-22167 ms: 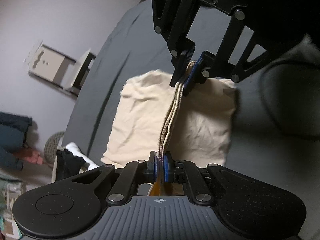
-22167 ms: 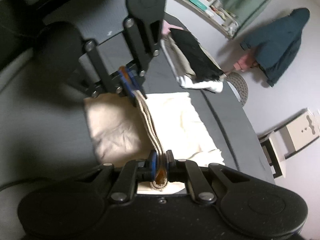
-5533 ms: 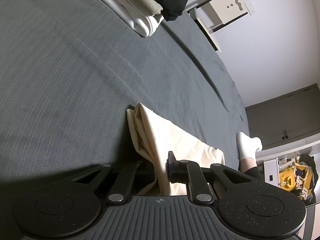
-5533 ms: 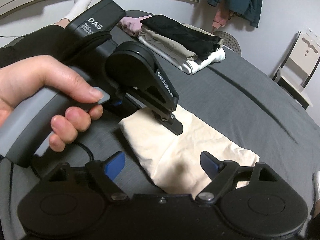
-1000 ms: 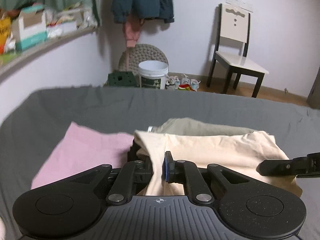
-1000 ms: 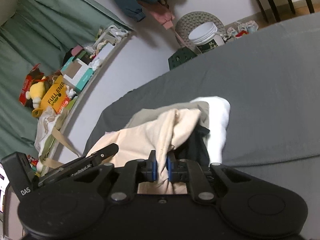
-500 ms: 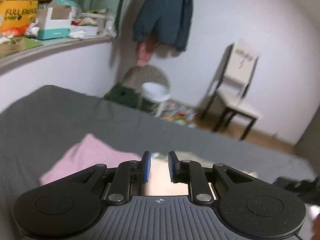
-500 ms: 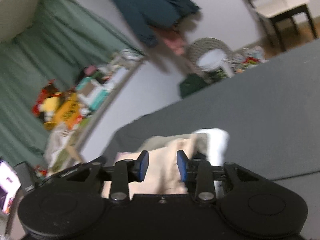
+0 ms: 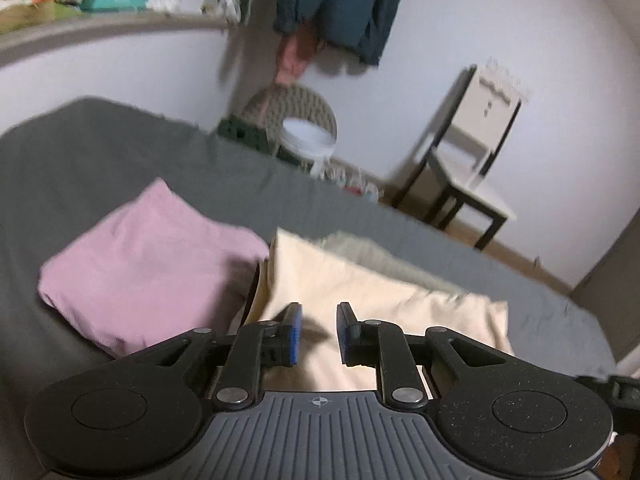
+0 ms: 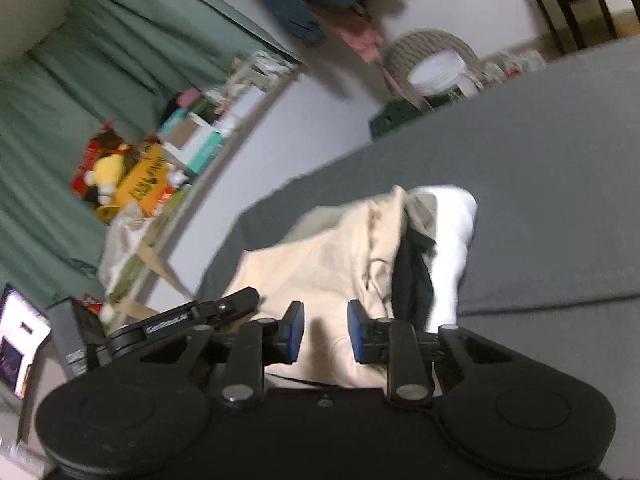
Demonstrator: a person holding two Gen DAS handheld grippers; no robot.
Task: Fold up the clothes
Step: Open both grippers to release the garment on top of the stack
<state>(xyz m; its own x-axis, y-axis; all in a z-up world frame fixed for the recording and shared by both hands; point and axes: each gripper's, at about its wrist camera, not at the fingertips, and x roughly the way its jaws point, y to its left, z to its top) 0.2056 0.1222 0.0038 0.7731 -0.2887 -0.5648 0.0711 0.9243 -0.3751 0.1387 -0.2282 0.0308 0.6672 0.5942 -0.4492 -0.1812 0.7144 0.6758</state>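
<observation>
The folded cream garment [image 9: 384, 300] lies on top of a stack of folded clothes on the grey bed [image 9: 100, 160]. My left gripper [image 9: 318, 336] hovers open just above its near edge, nothing between the fingers. In the right wrist view the same cream garment [image 10: 320, 268] tops black, olive and white folded layers [image 10: 452, 240]. My right gripper [image 10: 324, 332] is open over the cream cloth, holding nothing. The left gripper's finger [image 10: 192, 320] shows at the lower left of that view.
A folded pink garment [image 9: 148, 264] lies left of the stack. Beyond the bed stand a white chair [image 9: 476, 136], a woven basket [image 9: 296, 108] and a white bucket [image 9: 306, 140]. A cluttered shelf [image 10: 168, 176] runs along the wall, with a green curtain [image 10: 80, 80] behind.
Both grippers let go of the cream garment, which now rests on the stack. Their jaws have opened wider and both have drawn back and up a little.
</observation>
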